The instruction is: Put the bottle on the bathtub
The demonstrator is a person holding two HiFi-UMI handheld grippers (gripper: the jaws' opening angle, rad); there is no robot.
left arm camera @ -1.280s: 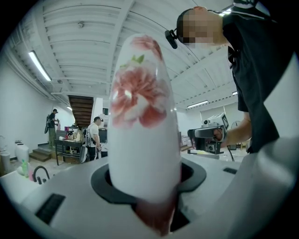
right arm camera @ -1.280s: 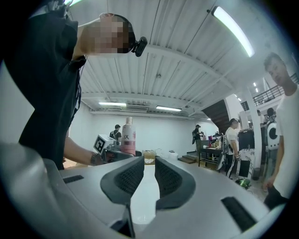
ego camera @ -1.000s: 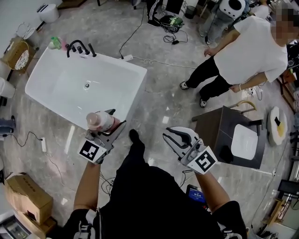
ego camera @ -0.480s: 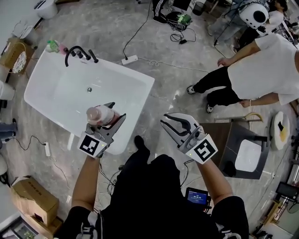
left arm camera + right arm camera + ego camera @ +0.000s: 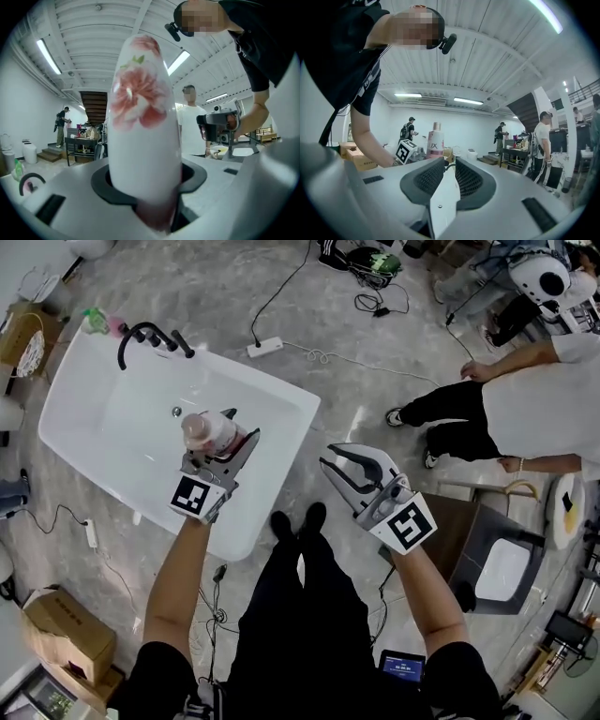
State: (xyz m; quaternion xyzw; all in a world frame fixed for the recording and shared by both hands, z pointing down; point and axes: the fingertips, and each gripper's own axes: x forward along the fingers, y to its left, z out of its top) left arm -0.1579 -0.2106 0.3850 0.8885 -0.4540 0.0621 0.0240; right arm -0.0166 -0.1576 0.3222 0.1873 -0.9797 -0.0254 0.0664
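carried forward since a second ago — bottle [image 5: 204,430] now above bathtub [image 5: 122,442] near side, clamped in left gripper [image 5: 232,435]; right gripper [image 5: 330,463] closed, empty — setting down still left.

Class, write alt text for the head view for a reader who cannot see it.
Seen from above, the left tongs hold a bottle over a white bathtub; the right tongs are empty over the grey floor.
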